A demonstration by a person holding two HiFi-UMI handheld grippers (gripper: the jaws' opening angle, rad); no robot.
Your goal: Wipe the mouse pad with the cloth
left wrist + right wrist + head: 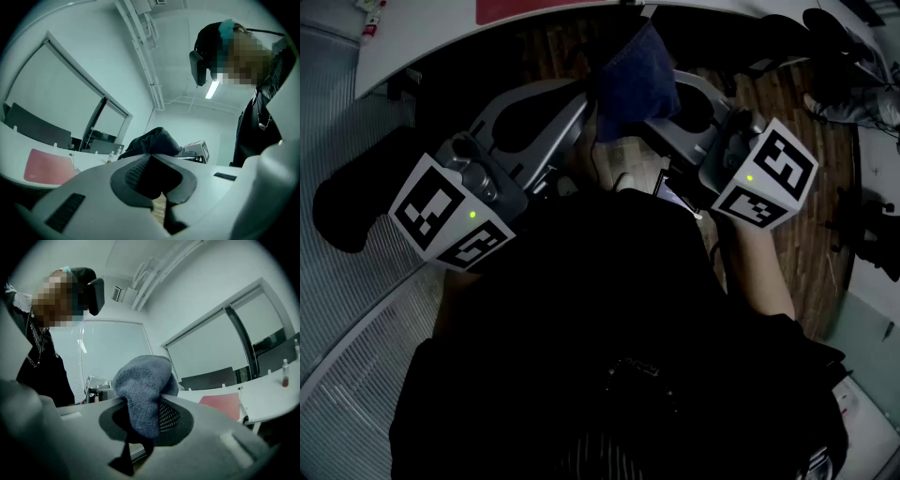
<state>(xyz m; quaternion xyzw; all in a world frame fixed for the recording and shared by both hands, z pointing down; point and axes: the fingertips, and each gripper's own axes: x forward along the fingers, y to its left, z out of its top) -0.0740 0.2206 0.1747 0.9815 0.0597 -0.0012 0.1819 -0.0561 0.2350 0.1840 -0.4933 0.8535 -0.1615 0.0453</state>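
Risk: cloth (633, 80) bunched, so wipe may touch with small wad only, or slip from one grip. Left gripper (151, 159) clenched on cloth; right gripper (140, 401) likewise. Cloth dark blue, fuzzy, held in air. Red mouse pad (534, 9) flat on bench (422, 37), well apart.

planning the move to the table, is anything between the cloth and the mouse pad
Nothing visible does. The cloth, pinched by the left gripper and right gripper, hangs short of the table; only open space lies before the mouse pad.
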